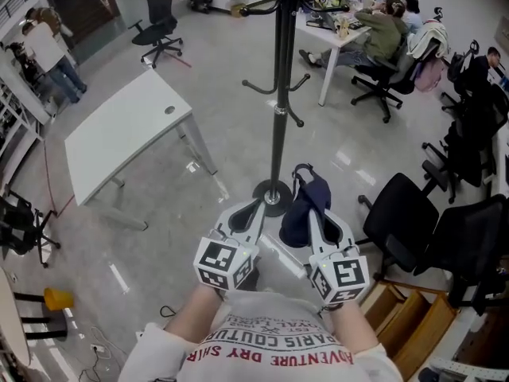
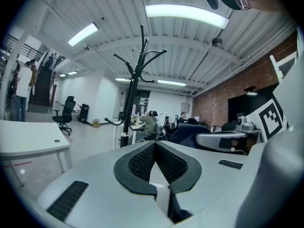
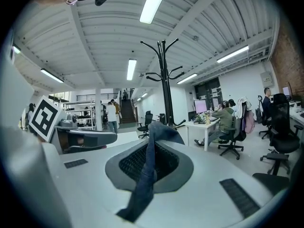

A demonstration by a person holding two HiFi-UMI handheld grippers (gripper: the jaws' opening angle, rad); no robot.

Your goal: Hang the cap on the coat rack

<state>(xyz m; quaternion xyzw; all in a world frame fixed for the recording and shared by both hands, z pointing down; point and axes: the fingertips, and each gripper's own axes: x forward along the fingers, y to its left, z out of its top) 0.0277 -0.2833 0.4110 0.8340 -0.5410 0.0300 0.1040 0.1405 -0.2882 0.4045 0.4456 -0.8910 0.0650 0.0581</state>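
Observation:
The black coat rack [image 1: 278, 94] stands straight ahead on its round base [image 1: 272, 197], with curved hooks at mid height and more hooks up top [image 3: 164, 49]. My right gripper [image 1: 312, 207] is shut on the dark navy cap [image 1: 306, 201], which hangs just right of the rack's base. In the right gripper view a fold of the cap [image 3: 148, 167] runs between the closed pads. My left gripper [image 1: 259, 204] is shut with nothing in it, beside the right one and close to the pole. The rack [image 2: 135, 84] rises beyond its closed tips [image 2: 155, 144].
A white table [image 1: 127, 130] stands to the left of the rack. Black office chairs [image 1: 409, 213] crowd the right side, and a wooden crate [image 1: 402, 313] sits at the lower right. People sit at a desk [image 1: 382, 30] behind the rack.

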